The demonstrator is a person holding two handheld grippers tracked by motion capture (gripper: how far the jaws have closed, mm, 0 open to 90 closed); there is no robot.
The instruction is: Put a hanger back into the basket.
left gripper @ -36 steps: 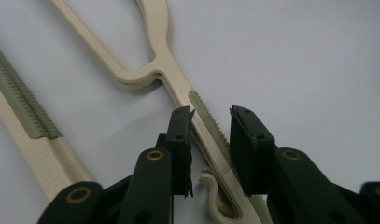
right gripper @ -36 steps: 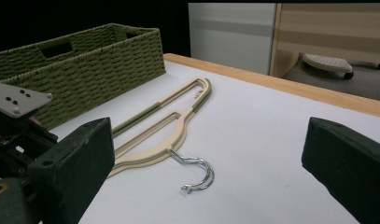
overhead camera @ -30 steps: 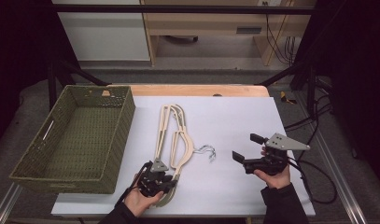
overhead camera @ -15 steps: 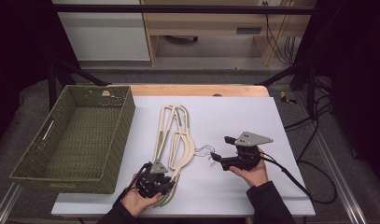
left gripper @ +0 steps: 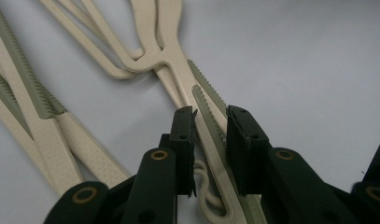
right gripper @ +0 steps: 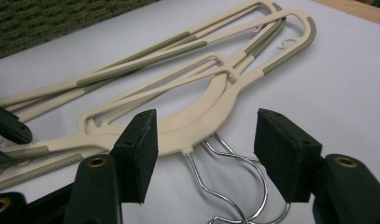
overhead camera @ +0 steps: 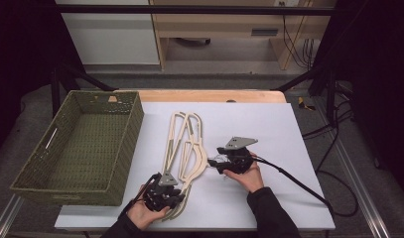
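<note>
Nearest me, my left tool (overhead camera: 162, 191) sat just inside the bench's (overhead camera: 269, 208) front edge, with white surface open to its right. My right tool (overhead camera: 224, 159) had bare bench behind and to its right. The hangers (overhead camera: 187, 148) lay mid-bench, running away from me, the basket (overhead camera: 75, 144) well clear on the left edge. The hangers' near ends were hidden under my left tool in the high view. My left tool was narrow, pinched on one hanger arm (left gripper: 211, 126). My right tool had just been closing, half wide, pads off the wire hooks (right gripper: 234, 186) lying between them.
</note>
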